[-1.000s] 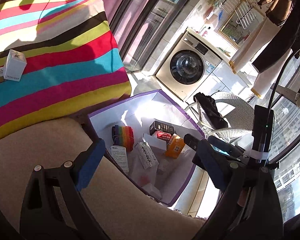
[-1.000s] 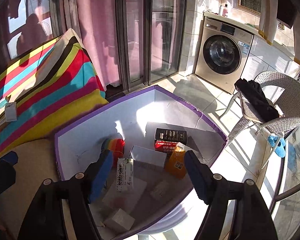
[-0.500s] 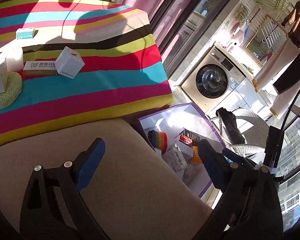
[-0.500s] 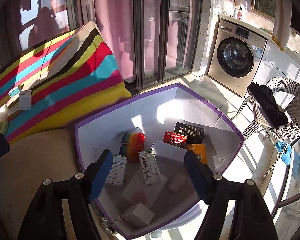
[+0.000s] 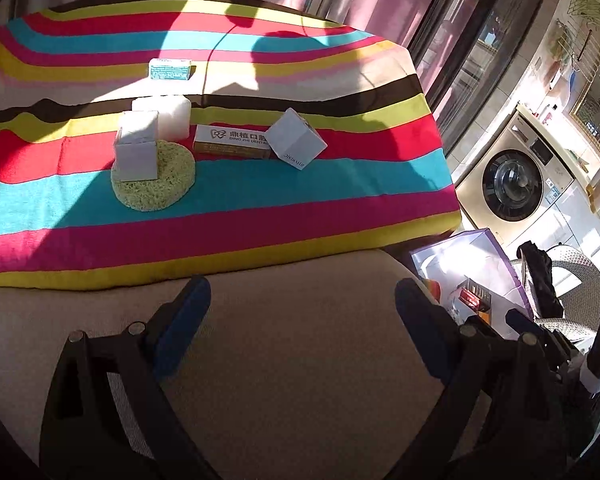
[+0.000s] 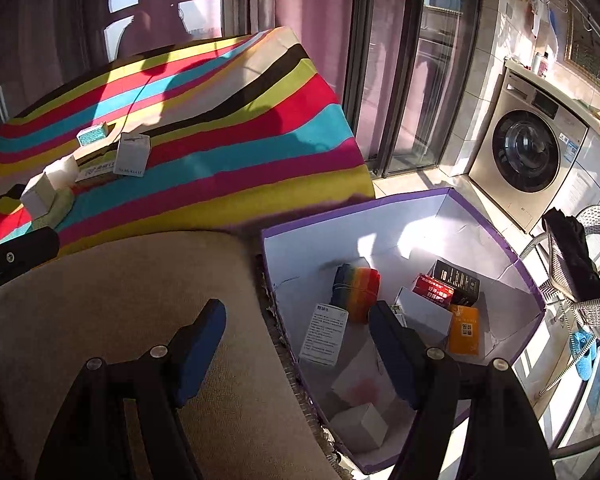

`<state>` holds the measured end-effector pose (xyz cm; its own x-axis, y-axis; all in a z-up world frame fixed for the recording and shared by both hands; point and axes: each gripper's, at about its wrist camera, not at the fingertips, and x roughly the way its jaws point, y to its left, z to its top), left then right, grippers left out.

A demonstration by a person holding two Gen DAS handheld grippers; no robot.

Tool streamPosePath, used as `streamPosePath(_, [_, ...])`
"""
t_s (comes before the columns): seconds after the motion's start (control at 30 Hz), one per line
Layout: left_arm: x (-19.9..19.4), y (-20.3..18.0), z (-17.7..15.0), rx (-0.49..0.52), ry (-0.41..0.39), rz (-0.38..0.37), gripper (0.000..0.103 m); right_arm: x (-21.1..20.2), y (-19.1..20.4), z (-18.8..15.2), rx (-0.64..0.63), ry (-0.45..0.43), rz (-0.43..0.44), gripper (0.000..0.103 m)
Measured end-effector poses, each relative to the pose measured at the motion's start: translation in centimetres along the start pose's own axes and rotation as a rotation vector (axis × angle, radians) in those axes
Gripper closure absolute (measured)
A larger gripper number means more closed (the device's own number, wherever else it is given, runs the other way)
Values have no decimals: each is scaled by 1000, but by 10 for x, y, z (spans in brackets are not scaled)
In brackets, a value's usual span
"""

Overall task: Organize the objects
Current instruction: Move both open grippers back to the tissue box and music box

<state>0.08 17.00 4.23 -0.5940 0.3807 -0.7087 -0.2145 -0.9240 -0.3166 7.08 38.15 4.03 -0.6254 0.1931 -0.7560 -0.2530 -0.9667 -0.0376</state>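
Small boxes lie on the striped cloth (image 5: 260, 200): a teal box (image 5: 170, 69), a white block (image 5: 162, 120), a white box (image 5: 137, 152) standing on a green sponge (image 5: 154, 184), a long dental box (image 5: 232, 142) and a tilted white cube box (image 5: 296, 144). My left gripper (image 5: 302, 320) hangs open and empty over the beige cushion (image 5: 300, 360), short of the cloth. A purple-rimmed box (image 6: 380, 216) holds several items, among them a rainbow roll (image 6: 358, 292), a black box (image 6: 456, 280) and an orange box (image 6: 464, 330). My right gripper (image 6: 296, 320) is open and empty, straddling that box's near left rim.
A washing machine (image 6: 528, 160) stands by the back wall. To the right is a wicker chair (image 6: 596, 300) with dark cloth on it. Glass sliding doors with pink curtains (image 6: 308, 20) run behind the cloth. The purple box (image 5: 472, 272) sits beside the cushion's right edge.
The left gripper has swung away from the purple box toward the striped cloth, which now fills its view. The right gripper has shifted left, from over the box's middle to its left rim.
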Motion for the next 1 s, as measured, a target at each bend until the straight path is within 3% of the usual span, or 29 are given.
streamPosePath(0.3, [-5, 29, 6, -22, -34, 103, 8, 6, 29, 14, -46, 0, 24, 28])
streamPosePath(0.57, [-4, 49, 15, -56, -65, 103, 8, 19, 52, 28, -60, 1, 52, 28])
streamPosePath(0.83, [-4, 92, 33, -177, -155, 55, 8, 31, 74, 47, -58, -26, 128, 28])
streamPosePath(1.0, [4, 101, 46, -194, -177, 93, 8, 42, 94, 63, -72, -52, 169, 28])
